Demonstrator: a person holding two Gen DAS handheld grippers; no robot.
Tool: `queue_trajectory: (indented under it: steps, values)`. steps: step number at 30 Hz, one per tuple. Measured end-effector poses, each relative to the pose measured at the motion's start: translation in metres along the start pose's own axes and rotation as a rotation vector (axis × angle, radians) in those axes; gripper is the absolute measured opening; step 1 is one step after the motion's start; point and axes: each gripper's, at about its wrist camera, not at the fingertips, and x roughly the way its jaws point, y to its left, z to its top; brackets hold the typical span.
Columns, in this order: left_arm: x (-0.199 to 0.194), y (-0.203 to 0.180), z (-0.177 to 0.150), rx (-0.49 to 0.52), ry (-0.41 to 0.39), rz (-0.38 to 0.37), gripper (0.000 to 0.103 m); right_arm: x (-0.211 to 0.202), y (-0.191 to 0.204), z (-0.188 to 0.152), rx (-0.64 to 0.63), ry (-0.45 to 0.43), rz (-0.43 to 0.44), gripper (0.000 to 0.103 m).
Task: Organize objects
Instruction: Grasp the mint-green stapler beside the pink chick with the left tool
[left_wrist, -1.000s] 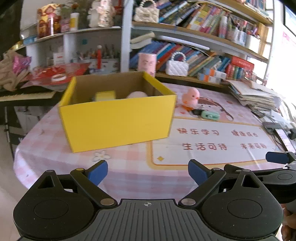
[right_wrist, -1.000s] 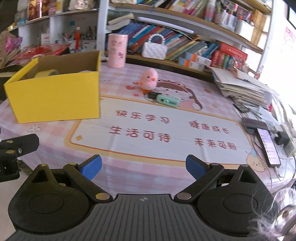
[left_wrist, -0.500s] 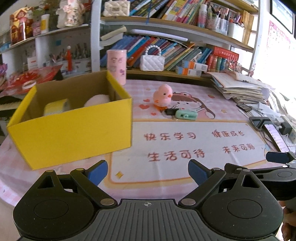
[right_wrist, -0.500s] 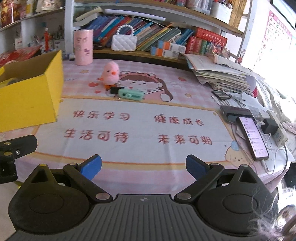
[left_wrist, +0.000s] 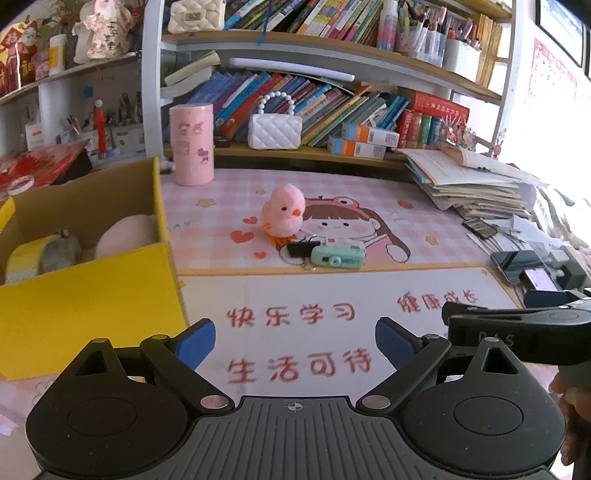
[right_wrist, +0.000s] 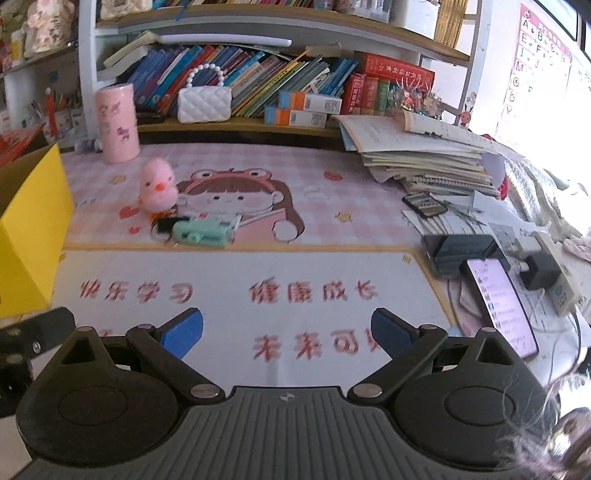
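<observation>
The mat (left_wrist: 332, 295) on the worktop (left_wrist: 424, 210) carried red Chinese lines: 快乐学习, 健康成长, 生活可待, 未来可期. Both claws hovered low over that print, level and pointing toward the shelves; the left claw (left_wrist: 295, 341) and right claw (right_wrist: 287, 329) each stood wide and empty. The chick (left_wrist: 283, 216) sat beyond the text, a mint toy camera (left_wrist: 338, 255) just before it, the yellow box (left_wrist: 85, 295) at left.
</observation>
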Motion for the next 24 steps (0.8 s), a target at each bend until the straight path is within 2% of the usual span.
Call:
queue_trajectory:
  steps: [13,17,22,24]
  values:
    - [0.067,-0.04,0.031,0.022,0.009,0.055,0.094,0.05,-0.045,0.042,0.017,-0.037,0.094,0.09]
    - [0.096,-0.05,0.041,0.035,0.012,0.061,0.093,0.061,-0.055,0.052,0.015,-0.05,0.088,0.089]
    - [0.134,-0.058,0.048,0.03,0.052,0.053,0.081,0.073,-0.071,0.056,0.035,-0.047,0.082,0.089]
    - [0.146,-0.061,0.049,0.03,0.065,0.058,0.08,0.077,-0.078,0.056,0.039,-0.046,0.071,0.089]
